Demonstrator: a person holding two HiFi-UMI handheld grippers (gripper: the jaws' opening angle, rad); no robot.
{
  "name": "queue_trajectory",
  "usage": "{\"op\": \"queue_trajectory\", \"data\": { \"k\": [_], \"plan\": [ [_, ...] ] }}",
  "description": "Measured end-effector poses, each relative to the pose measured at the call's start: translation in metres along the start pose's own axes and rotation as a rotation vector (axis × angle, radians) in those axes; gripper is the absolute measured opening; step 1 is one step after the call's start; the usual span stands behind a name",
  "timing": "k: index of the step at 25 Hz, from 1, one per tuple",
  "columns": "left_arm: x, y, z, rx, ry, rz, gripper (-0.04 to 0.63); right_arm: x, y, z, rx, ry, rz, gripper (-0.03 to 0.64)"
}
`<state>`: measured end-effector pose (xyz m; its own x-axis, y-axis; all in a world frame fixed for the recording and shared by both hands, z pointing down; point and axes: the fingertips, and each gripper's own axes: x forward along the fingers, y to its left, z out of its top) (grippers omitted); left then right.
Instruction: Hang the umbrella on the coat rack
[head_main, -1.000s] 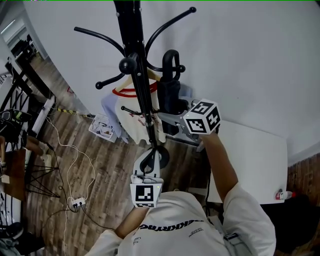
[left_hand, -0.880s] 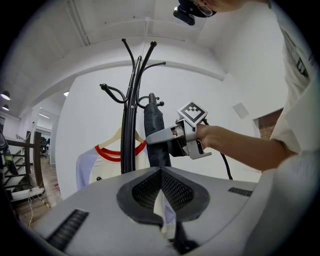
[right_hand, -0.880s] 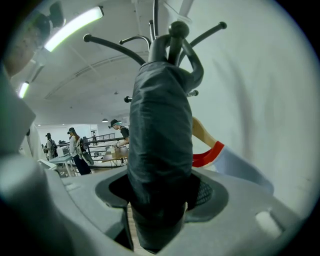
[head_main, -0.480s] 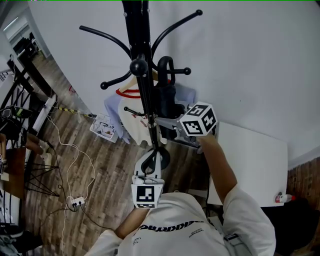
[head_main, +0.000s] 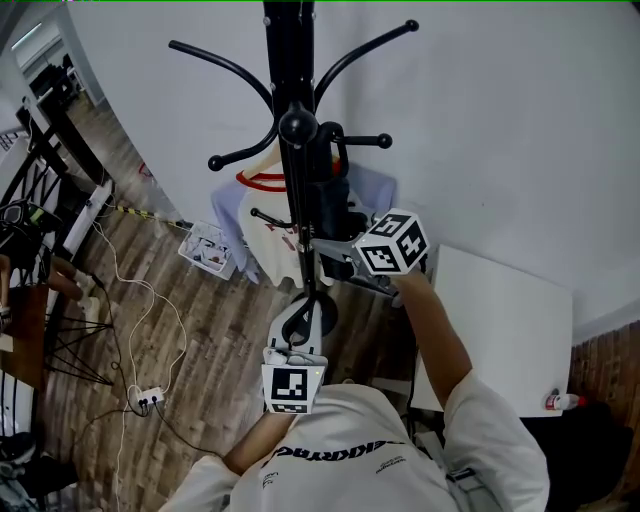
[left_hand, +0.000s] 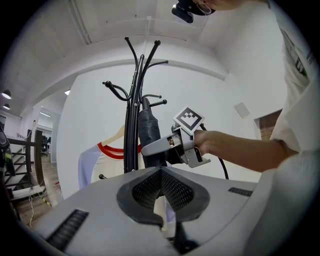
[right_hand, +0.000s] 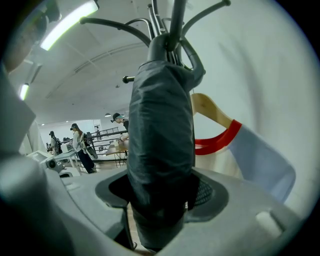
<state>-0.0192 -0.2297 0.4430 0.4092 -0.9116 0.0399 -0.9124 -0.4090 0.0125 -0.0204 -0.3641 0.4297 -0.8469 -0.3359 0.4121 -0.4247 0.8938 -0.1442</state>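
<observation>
The black coat rack (head_main: 290, 60) stands against the white wall, its curved hooks spreading at the top (left_hand: 131, 145) (right_hand: 172, 20). A folded black umbrella (head_main: 335, 205) hangs upright just right of the pole, its looped handle up among the hooks. My right gripper (head_main: 325, 245) is shut on the umbrella's body (right_hand: 160, 145), which fills the space between its jaws (right_hand: 160, 195). The left gripper view shows that grip from the side (left_hand: 155, 147) on the umbrella (left_hand: 148, 132). My left gripper (head_main: 303, 322) sits low, close to the pole, with its jaws shut and nothing between them (left_hand: 161, 172).
A white T-shirt with a red collar (head_main: 268, 215) hangs on a wooden hanger from the rack (right_hand: 220, 140). A white table (head_main: 500, 320) stands to the right. Cables and a power strip (head_main: 150, 400) lie on the wooden floor, near a small basket (head_main: 207, 250). People (right_hand: 80, 145) stand far off.
The right gripper has sunk a little with the umbrella, bringing its handle lower among the hooks. The left gripper has stayed where it was.
</observation>
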Motion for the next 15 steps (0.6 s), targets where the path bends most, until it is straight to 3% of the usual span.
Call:
{"op": "queue_trajectory", "data": {
  "k": [7, 15],
  "plan": [
    [0.0, 0.003, -0.004, -0.002, 0.008, 0.001, -0.002, 0.008, -0.005, -0.007, -0.009, -0.022, -0.027, 0.275],
    [-0.006, 0.014, -0.006, -0.007, 0.012, 0.024, -0.003, 0.011, -0.021, -0.002, -0.061, -0.106, -0.143, 0.276]
  ]
}}
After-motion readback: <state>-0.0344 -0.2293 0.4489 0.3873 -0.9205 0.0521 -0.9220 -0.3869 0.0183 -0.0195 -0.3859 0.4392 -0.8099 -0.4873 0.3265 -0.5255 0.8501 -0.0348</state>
